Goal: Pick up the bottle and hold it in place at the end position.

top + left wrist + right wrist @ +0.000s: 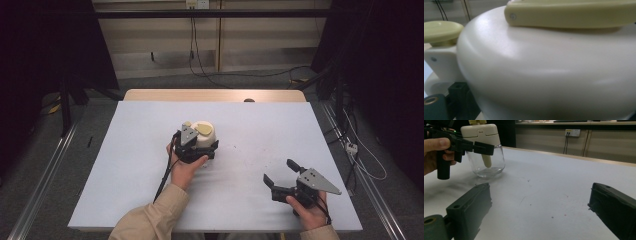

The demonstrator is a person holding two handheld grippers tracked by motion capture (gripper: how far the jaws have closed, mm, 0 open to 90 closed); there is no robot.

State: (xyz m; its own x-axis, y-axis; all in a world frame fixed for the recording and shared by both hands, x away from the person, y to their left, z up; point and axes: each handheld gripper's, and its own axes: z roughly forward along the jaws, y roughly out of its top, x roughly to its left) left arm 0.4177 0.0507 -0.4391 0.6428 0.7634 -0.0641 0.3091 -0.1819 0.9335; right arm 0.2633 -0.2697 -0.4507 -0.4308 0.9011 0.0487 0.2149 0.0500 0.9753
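Observation:
A clear glass jar (204,131) with a cream lid and a pale yellow-green lever on top stands near the middle of the white table (130,150). My left gripper (200,146) is shut on the jar just under the lid. In the right gripper view one of its black jaws crosses the front of the jar (489,162) below the lid (480,131). The left gripper view is very close on the lid (549,70), with a jaw at the bottom left. My right gripper (278,170) rests open at the table's front right with nothing between its jaws (541,200).
The white sheet covers a wooden table whose far edge (215,95) shows beyond it. Cables (220,75) lie on the floor behind, and metal rails (45,175) run along both sides. A wall socket (572,132) sits on the panel beyond the table.

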